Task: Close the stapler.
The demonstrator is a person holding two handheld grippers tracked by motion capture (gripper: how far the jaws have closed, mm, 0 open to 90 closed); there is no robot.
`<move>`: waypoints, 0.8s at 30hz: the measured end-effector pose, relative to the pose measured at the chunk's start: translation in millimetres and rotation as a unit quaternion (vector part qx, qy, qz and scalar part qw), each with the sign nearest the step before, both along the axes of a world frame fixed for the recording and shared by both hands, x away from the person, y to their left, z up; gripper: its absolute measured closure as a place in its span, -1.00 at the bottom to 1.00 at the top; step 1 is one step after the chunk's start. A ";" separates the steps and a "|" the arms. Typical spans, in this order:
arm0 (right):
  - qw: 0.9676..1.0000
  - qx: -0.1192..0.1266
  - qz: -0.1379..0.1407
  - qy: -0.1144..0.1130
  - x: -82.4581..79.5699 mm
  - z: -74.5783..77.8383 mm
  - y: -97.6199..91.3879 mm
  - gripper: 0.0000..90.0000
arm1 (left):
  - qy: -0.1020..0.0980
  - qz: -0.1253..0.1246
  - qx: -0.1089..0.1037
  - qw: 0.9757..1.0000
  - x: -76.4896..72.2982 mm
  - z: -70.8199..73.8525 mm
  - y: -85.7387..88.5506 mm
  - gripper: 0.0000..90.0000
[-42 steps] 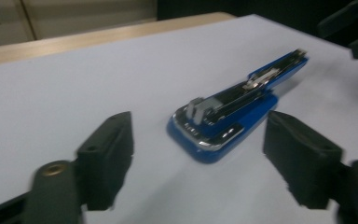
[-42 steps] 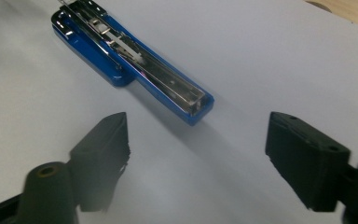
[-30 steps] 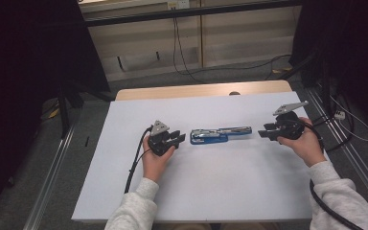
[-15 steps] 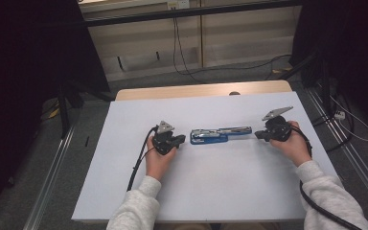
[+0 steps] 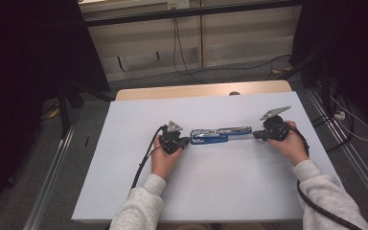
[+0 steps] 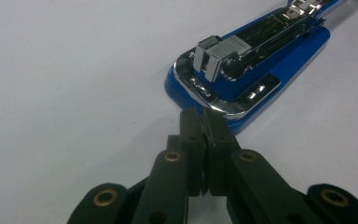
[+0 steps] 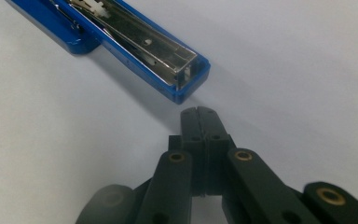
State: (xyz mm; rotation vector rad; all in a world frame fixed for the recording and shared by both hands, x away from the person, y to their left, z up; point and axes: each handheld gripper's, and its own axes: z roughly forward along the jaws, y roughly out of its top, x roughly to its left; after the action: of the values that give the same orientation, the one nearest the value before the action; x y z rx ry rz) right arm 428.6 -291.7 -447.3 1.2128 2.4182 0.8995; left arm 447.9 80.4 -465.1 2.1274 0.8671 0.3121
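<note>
Blue stapler (image 5: 220, 135) lies opened out flat, lengthwise between the two tools, on the white bench (image 5: 211, 191).

Left tool (image 5: 186, 141): jaws clenched, pressed together, nothing between them. They have just been closing. In the left gripper view the tool (image 6: 206, 116) has its tip right at the stapler's (image 6: 251, 70) rounded chrome and blue base end, directly ahead of the jaws; tip looks to be at or touching the base edge, cannot tell which. The chrome staple channel runs away from the tool toward upper right.

Right tool (image 5: 256, 135): jaws also clenched on nothing, and just been closing. In the right gripper view the tool (image 7: 199, 113) sits just short of the stapler's (image 7: 135, 42) square open end, a narrow strip of bench between tip and blue edge, not touching. The stapler runs away from this tool up and to the left, metal magazine face up.

High view: each tool points inward along the stapler's long axis, one at each end, the stapler in line between the tips. Left hand (image 5: 163, 160) and right hand (image 5: 290, 143) rest low on the bench behind their tools, grey sleeves (image 5: 326, 191) coming in from the near edge. A black cable (image 5: 143, 158) trails back from the left tool.
</note>
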 end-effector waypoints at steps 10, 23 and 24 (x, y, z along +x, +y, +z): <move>1.000 0.006 0.000 0.002 1.5 -1.0 2.2 1.00 | 0.004 -0.003 -0.001 1.000 0.1 0.1 -1.1 0.96; 0.999 0.031 0.011 -0.022 1.4 9.3 8.4 1.00 | 0.004 -0.007 0.001 1.000 0.8 0.2 -1.9 0.95; 0.999 0.031 0.011 -0.022 1.4 9.3 8.4 1.00 | 0.003 -0.007 0.001 1.000 0.8 0.2 -1.9 0.95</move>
State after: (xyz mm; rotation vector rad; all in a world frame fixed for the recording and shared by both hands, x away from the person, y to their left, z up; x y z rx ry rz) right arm 430.0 -283.3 -437.9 1.1775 2.3890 1.0044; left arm 448.7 78.5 -464.9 2.1373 0.8551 0.2988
